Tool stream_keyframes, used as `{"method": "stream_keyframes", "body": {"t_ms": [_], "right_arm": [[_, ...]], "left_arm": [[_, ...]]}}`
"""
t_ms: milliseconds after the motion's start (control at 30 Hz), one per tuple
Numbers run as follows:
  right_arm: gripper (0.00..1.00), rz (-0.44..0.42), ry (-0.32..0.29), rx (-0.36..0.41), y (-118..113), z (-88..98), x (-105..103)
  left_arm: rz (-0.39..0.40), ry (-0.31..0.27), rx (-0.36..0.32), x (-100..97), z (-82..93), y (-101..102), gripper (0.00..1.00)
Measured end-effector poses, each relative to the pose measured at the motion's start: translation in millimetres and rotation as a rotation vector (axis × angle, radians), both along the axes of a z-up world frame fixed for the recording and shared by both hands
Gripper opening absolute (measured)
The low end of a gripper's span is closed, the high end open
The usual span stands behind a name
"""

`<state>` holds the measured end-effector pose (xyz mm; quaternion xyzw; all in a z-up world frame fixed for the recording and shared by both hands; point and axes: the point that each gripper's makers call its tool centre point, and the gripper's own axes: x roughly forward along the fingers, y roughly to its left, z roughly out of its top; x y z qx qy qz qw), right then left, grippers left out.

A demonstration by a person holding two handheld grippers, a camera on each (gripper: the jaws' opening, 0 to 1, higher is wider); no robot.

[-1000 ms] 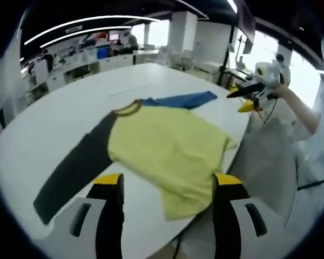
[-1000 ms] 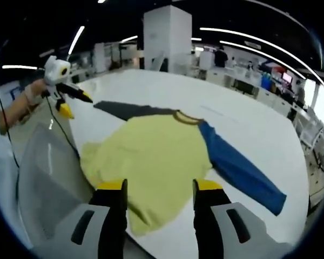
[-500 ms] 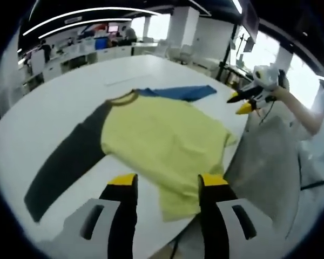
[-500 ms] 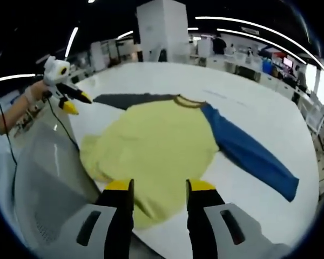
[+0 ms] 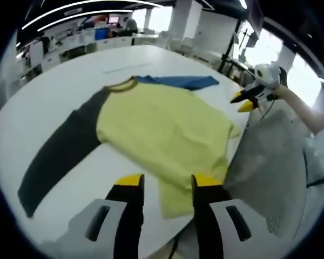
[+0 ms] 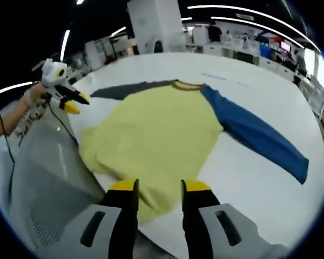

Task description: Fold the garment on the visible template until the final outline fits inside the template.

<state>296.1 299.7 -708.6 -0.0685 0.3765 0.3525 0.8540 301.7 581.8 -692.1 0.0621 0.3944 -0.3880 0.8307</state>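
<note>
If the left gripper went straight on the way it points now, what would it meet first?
Probably the hem of the yellow long-sleeved shirt: the left gripper has that edge between its open jaws, at the rim of the white round table. Depth is unclear.

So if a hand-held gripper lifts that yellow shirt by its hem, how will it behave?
The shirt lies flat with soft wrinkles, so it will likely sag and drape. Its hem overhangs the table edge, so a tug may slide it off.

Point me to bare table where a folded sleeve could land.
Free: the white table between the blue sleeve and the near edge, and beyond the collar; also outside the dark sleeve. Crowded: the near edge, where the yellow shirt overhangs.
</note>
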Motion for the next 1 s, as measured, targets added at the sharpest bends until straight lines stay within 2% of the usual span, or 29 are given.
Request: {"method": "stream_keyframes", "body": {"t_ms": [67,100,133,300,533,667,833,1000], "right_arm": [[0.29,0.008,0.008,-0.04,-3,-4.7,-1],[0.3,0.021,0.014,-0.084,-7,-9.6,-2],[0.3,0.022,0.017,-0.092,-7,-11.6,-2],[0.29,0.022,0.056,-0.073,-7,-20.3,-8],[0.29,0.024,0.104,-0.094,-11,-32.1,-19],[0.29,0.03,0.128,-0.101,-12,-36.2,-25],[0.29,0.041,0.154,-0.109,-11,-40.5,-31],[0.28,0.041,0.173,-0.11,-10,-44.4,-35]], "left_arm": [[0.006,0.006,-0.002,0.9,-3.0,0,0.3],[0.009,0.02,-0.002,0.2,-6.6,0,0.29],[0.009,0.026,0.002,-0.4,-9.0,1,0.28],[0.015,0.066,0.013,-6.3,-23.1,4,0.25],[0.033,0.121,0.056,-17.1,-43.3,14,0.23],[0.041,0.14,0.055,-20.9,-47.9,16,0.22],[0.049,0.164,0.088,-24.5,-56.4,22,0.18],[0.056,0.179,0.081,-25.2,-59.2,22,0.17]]}}
